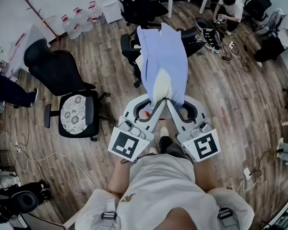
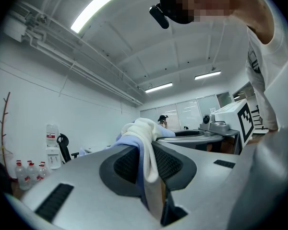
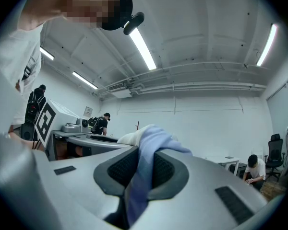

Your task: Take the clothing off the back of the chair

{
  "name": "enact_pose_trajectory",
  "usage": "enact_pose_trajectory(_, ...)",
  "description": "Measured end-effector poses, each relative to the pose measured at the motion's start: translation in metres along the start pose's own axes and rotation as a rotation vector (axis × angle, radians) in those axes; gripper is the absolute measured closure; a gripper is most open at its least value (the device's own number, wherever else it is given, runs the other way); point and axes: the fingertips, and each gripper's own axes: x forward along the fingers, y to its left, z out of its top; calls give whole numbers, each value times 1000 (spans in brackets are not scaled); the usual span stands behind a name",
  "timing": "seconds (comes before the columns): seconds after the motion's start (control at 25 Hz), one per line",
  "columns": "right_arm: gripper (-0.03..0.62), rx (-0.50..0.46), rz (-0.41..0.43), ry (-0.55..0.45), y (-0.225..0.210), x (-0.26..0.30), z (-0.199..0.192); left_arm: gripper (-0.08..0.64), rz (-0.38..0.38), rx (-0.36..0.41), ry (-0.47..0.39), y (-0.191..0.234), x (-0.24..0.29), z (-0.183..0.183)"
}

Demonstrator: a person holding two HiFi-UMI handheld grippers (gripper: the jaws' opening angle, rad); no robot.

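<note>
The person wears a white short-sleeved T-shirt point(image 1: 163, 186) with a small brownish print on the chest and grey buckled straps point(image 1: 108, 215) at both shoulders. The left gripper point(image 1: 152, 107) and right gripper point(image 1: 177, 108) are pale grey curved shells. Their fingers point(image 2: 77, 176) carry black ribbed pads point(image 2: 126, 164). Behind the fingers, each gripper bears a white cube point(image 1: 128, 144) with black square markers.

A brown wood-plank floor point(image 1: 235, 109) is bearing me, a black wheeled office chair point(image 1: 128, 46) ahead, a second black chair with a patterned seat point(image 1: 57, 68), and clear plastic water jugs point(image 1: 81, 17).
</note>
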Motion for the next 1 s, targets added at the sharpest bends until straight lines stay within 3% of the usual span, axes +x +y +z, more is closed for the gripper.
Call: enact_pose_trajectory(1.0,531,6,15,-5,34,-30,6,485,-8,-21,-7,-30,-35,2)
